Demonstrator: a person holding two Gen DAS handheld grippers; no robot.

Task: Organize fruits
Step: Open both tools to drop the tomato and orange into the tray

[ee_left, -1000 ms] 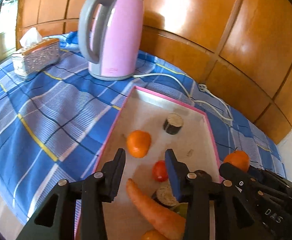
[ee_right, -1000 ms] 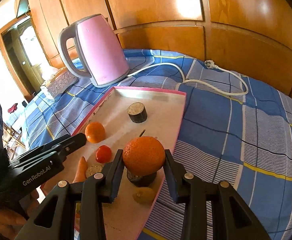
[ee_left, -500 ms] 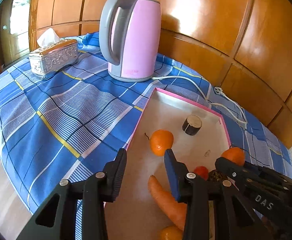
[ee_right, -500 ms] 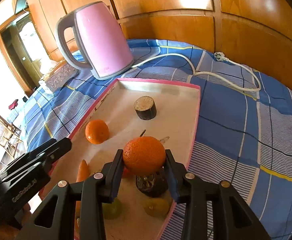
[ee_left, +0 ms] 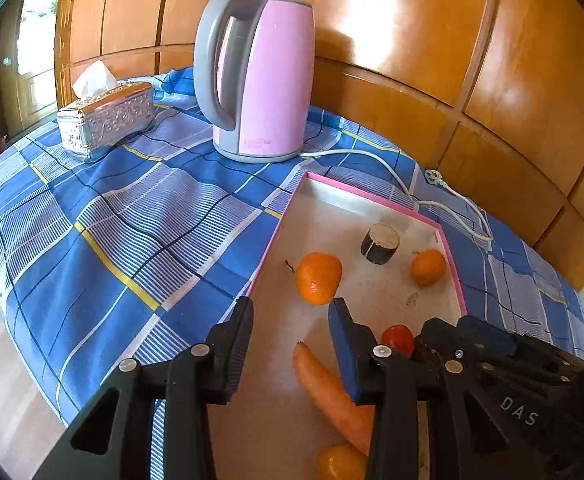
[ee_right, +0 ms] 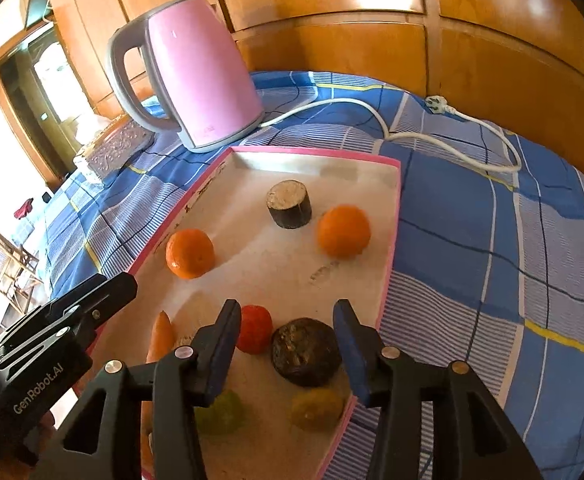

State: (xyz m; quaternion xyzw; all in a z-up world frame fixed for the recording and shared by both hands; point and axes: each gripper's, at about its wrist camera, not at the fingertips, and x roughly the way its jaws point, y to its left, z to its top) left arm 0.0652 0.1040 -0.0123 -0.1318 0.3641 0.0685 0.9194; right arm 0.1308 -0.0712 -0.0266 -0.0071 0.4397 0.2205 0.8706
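My right gripper [ee_right: 287, 344] has just been opening and its jaws now stand spread with nothing pinched; the orange [ee_right: 344, 231] I take to be my fruit sits free on the tray [ee_right: 392, 216], near the far right rim, just beside a dark log-like stub [ee_right: 289, 204]. My left gripper [ee_left: 292, 344] is also spread and empty, hovering over the tray's near end above a carrot [ee_left: 332, 392]. A second orange [ee_left: 318, 278] lies toward the left rim, with its stem pointing left. Both should be light, firm with a little give, and apt to roll on the flat tray, so I would grip across the widest middle. Being round, they have no real long axis. The carrot's tip points up the tray toward the kettle [ee_left: 259, 76].
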